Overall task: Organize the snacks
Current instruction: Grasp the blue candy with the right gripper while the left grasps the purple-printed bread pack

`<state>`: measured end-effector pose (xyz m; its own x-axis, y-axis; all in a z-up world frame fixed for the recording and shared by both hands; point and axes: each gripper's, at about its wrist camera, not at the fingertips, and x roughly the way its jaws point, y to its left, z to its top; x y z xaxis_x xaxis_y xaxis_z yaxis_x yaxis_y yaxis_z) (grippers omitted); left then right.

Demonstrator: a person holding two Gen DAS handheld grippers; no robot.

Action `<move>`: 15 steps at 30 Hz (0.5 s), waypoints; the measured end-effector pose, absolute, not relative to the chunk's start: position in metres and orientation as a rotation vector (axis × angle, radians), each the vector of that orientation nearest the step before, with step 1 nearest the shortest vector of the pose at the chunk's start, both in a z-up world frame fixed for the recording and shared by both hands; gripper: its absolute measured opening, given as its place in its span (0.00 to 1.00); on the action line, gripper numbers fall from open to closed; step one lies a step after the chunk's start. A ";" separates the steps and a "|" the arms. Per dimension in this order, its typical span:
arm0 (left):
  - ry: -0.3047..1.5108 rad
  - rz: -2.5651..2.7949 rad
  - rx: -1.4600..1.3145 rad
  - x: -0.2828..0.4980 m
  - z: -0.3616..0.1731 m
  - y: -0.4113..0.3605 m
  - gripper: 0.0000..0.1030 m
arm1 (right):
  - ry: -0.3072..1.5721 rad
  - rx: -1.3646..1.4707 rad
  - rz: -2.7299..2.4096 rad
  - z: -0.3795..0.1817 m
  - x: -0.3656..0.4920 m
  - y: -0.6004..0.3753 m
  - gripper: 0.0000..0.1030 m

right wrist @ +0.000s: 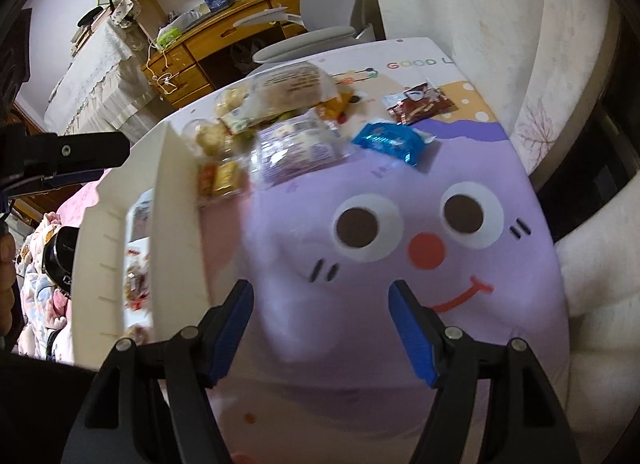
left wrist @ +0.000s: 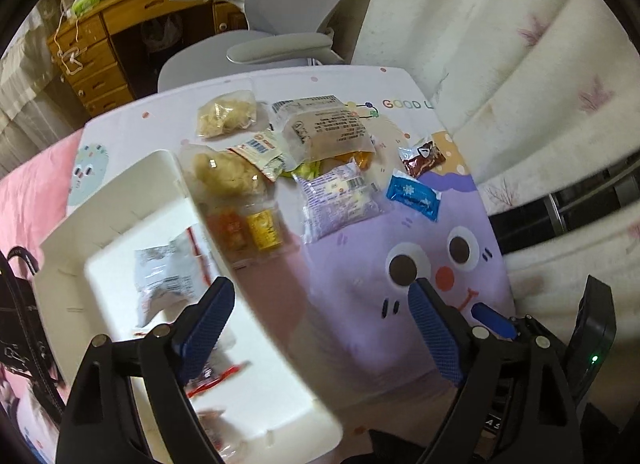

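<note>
Snacks heaped on a cartoon mat (right wrist: 384, 232), white bin (left wrist: 120, 199) alongside, both claws empty.

Left claw (left wrist: 320, 304) spread wide above the bin's near rim, one finger over the bin, the other over the mat, nothing held. Right claw (right wrist: 320, 304) well open over the purple cartoon face, gripping nothing, touching nothing. In the bin: a clear packet (left wrist: 168, 276) and red-wrapped sweets (left wrist: 212, 380), blurred. On the mat just beside the bin: a puffs bag (left wrist: 228, 175), a jar (left wrist: 244, 229), a purple packet (left wrist: 340, 199); further off, a blue packet (right wrist: 388, 139) and a brown packet (right wrist: 420, 103), close together. Grey chair (left wrist: 280, 15) behind the mat.
</note>
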<state>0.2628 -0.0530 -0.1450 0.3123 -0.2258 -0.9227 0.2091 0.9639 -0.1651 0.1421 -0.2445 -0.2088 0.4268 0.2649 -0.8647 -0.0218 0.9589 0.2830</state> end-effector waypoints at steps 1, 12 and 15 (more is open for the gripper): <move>1.226 -0.280 -0.021 0.267 -0.148 -0.057 0.85 | 1.117 0.239 0.176 -0.212 0.147 -0.249 0.68; 1.339 -0.220 -0.045 0.316 -0.187 -0.097 0.85 | 1.058 0.160 0.201 -0.229 0.210 -0.280 0.68; 1.371 -0.190 -0.067 0.332 -0.200 -0.102 0.85 | 1.037 0.133 0.202 -0.233 0.224 -0.283 0.68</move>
